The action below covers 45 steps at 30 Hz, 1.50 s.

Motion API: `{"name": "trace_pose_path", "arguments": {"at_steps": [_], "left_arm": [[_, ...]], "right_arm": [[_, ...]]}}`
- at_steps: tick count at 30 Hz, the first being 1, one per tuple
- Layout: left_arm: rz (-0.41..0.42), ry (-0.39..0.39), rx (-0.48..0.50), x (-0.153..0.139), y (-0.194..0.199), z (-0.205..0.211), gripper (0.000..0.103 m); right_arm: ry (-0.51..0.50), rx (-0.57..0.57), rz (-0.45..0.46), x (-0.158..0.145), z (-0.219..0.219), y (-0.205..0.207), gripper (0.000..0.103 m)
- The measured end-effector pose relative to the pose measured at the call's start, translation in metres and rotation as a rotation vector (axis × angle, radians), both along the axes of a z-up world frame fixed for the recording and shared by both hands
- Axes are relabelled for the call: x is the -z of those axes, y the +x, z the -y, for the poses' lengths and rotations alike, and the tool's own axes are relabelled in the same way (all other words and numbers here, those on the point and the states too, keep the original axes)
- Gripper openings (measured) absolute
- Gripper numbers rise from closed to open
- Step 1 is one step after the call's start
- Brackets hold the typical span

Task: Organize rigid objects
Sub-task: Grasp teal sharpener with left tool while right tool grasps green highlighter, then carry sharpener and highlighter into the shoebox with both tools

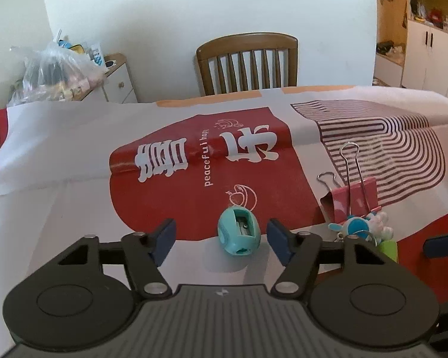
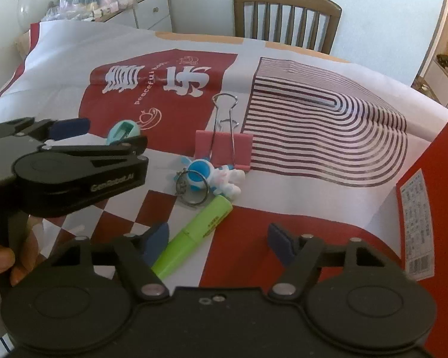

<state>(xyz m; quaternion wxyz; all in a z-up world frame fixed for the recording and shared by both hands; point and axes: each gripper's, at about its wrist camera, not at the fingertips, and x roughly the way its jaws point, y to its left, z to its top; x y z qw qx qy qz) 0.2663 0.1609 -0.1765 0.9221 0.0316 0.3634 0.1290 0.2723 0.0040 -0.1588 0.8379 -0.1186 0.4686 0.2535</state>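
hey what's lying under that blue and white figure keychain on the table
The keychain figure lies on the printed table cover, its legs across the tip of the green highlighter. Its metal ring rests on the cover. Whatever is beneath the cover is hidden.

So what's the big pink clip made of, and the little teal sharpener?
The large pink binder clip looks like painted sheet metal with shiny wire handles. The small teal egg-shaped pencil sharpener looks like smooth matte plastic, with what seems a metal blade in its slot.
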Motion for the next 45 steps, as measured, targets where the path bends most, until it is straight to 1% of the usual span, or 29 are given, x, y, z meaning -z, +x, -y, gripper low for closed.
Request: {"name": "trace_pose_path", "arguments": {"at_steps": [1, 2, 6, 8, 10, 11, 13, 14, 16, 22, 25, 30, 34, 40, 45], "left_arm": [[0.001, 0.008, 0.000, 0.001, 0.000, 0.000, 0.064], [0.001, 0.020, -0.002, 0.002, 0.000, 0.001, 0.060], [0.005, 0.048, 0.014, 0.005, 0.001, 0.004, 0.056], [0.005, 0.054, 0.028, 0.006, 0.002, 0.006, 0.045], [0.005, 0.065, 0.043, 0.006, 0.002, 0.009, 0.040], [0.004, 0.076, 0.049, 0.006, 0.003, 0.011, 0.037], [0.002, 0.078, 0.058, 0.006, 0.003, 0.014, 0.032], [0.002, 0.075, 0.058, 0.006, 0.003, 0.014, 0.032], [-0.001, 0.065, 0.057, 0.006, 0.004, 0.012, 0.032], [-0.014, 0.029, 0.049, 0.002, 0.000, 0.007, 0.031], [-0.021, 0.011, 0.044, 0.000, -0.006, 0.007, 0.031], [-0.026, -0.047, 0.033, -0.008, -0.022, 0.007, 0.031], [-0.026, -0.091, 0.026, -0.016, -0.035, 0.008, 0.031], [-0.010, -0.152, 0.044, -0.039, -0.059, 0.018, 0.031], [0.012, -0.175, 0.063, -0.062, -0.078, 0.029, 0.031]], "right_arm": [[-0.006, -0.001, 0.006, 0.001, 0.000, -0.001, 0.068], [-0.014, -0.004, 0.013, 0.001, 0.000, -0.002, 0.066], [-0.026, -0.013, 0.024, 0.002, 0.003, -0.002, 0.058], [-0.027, -0.008, 0.025, 0.001, 0.005, -0.001, 0.053], [-0.030, -0.006, 0.029, 0.000, 0.007, -0.002, 0.046], [-0.032, -0.006, 0.030, 0.000, 0.008, -0.002, 0.045], [-0.034, -0.003, 0.033, 0.000, 0.009, -0.001, 0.037], [-0.034, -0.002, 0.034, -0.001, 0.011, -0.001, 0.035], [-0.029, 0.002, 0.029, -0.001, 0.015, 0.001, 0.026], [-0.024, 0.017, 0.012, -0.003, 0.027, 0.002, 0.016], [-0.016, 0.022, 0.007, -0.006, 0.033, -0.002, 0.016], [-0.009, 0.021, 0.005, -0.015, 0.042, -0.013, 0.015], [0.016, 0.031, -0.017, -0.025, 0.050, -0.020, 0.015], [0.056, -0.001, -0.024, -0.050, 0.062, -0.037, 0.015], [0.067, -0.043, -0.008, -0.074, 0.071, -0.051, 0.015]]}}
